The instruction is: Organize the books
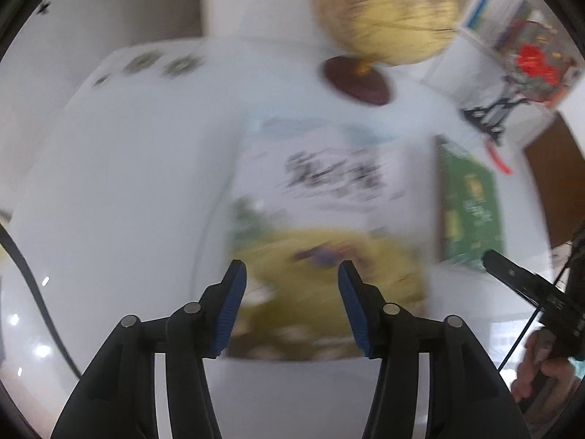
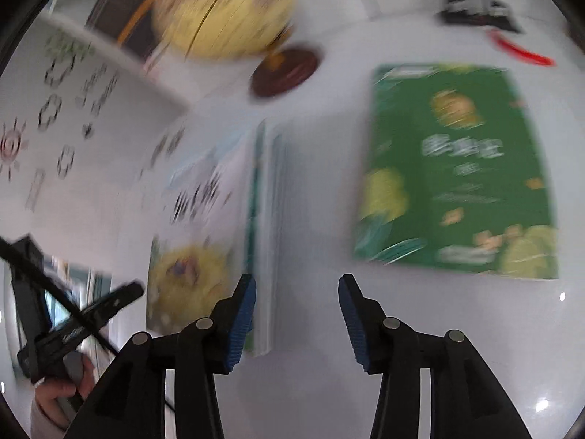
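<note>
A white-covered book [image 1: 329,190] with black lettering and a yellow picture lies flat on the white table [image 1: 128,183]. My left gripper [image 1: 290,274] hovers open over its near edge, pads apart and pressing on nothing. In the right wrist view the same book [image 2: 193,226] tops a thick block of pages [image 2: 268,226]. My right gripper [image 2: 297,281] stands open just right of that page edge, empty. A green book [image 2: 457,168] lies flat farther right, also seen as the green book [image 1: 470,197]. Both views are motion-blurred.
A yellow globe [image 1: 384,11] on a dark round base [image 1: 356,80] stands behind the books. A small dark model with a red strip [image 2: 519,51] sits at the back right. A white sheet with drawings [image 2: 73,117] lies to the left. A black cable [image 1: 33,292] crosses the table.
</note>
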`<act>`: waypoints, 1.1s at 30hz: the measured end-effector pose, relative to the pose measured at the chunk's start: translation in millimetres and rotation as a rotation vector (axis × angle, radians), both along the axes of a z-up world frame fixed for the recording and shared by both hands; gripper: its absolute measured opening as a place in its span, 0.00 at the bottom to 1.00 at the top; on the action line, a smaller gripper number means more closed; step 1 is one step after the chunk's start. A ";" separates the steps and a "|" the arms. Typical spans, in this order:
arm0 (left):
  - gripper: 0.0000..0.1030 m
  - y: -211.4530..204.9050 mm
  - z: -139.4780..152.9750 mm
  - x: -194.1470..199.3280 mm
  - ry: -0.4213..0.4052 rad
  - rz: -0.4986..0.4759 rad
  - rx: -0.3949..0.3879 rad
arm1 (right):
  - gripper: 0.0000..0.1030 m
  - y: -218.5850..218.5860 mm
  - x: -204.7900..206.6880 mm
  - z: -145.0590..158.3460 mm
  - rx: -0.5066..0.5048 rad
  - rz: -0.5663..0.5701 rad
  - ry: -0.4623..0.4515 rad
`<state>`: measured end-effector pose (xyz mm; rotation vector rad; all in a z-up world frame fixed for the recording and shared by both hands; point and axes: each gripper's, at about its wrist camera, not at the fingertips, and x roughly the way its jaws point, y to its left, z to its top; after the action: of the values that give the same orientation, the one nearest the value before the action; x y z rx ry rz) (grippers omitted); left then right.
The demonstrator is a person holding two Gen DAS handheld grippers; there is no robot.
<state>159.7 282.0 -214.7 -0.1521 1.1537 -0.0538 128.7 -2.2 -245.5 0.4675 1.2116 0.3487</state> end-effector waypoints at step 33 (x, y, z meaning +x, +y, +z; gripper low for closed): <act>0.69 -216.8 -88.0 107.6 0.140 -0.197 -0.005 | 0.53 -163.2 69.3 -62.1 0.018 -0.086 -0.092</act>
<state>267.3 65.2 -302.7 -0.0470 1.3059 -0.2229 198.0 -165.4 -307.6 0.5122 1.0959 0.3041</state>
